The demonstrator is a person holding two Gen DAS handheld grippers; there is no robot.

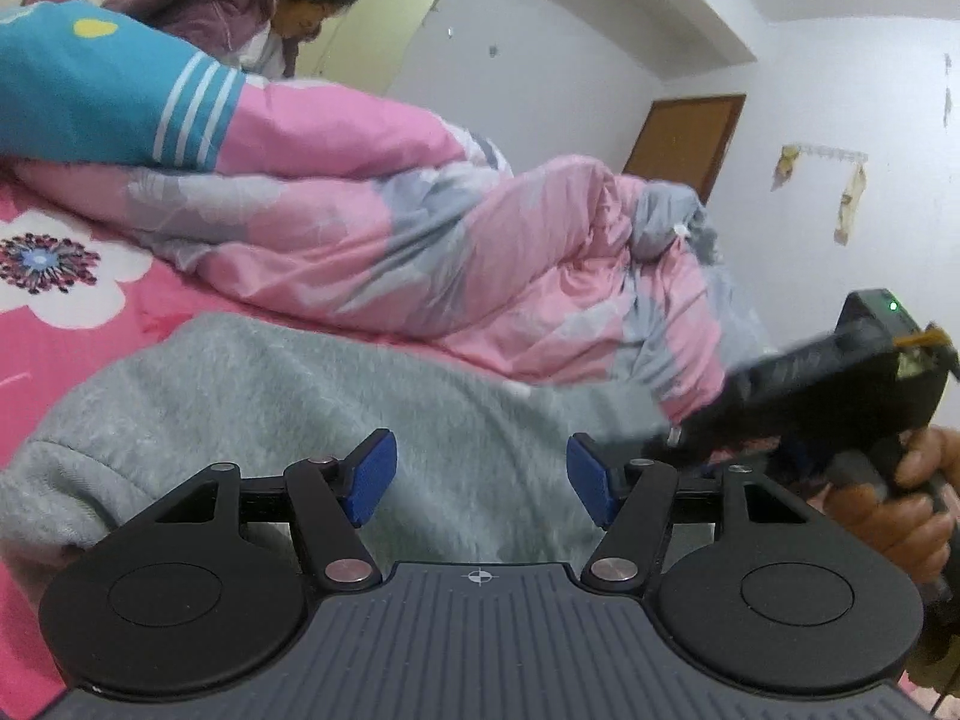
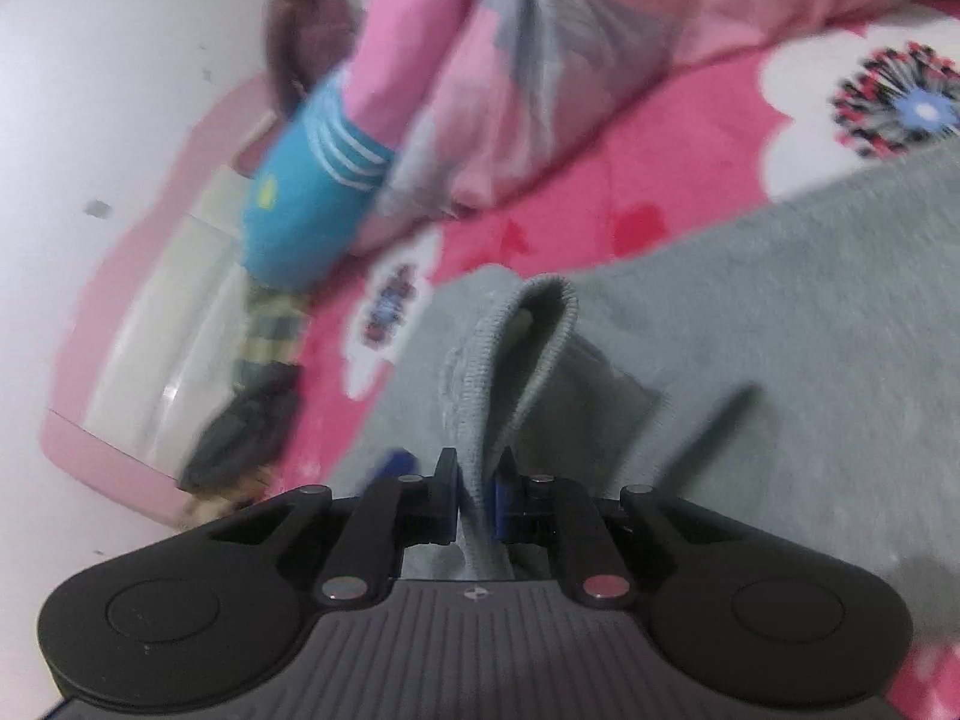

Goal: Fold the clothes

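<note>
A grey fleece garment lies spread on a pink flowered bed sheet. My left gripper hovers just above it, its blue pads apart with only flat cloth below them. In the right wrist view the same grey garment fills the right side. My right gripper is shut on a ribbed cuff of it, and the cloth stands up in a fold between the pads. The right gripper's black body and the hand on it appear at the right edge of the left wrist view, blurred.
A rumpled pink and grey quilt is heaped behind the garment. A blue cloth with white stripes lies on it, and a person in a mauve jacket leans over the far side. A brown door stands in the white wall.
</note>
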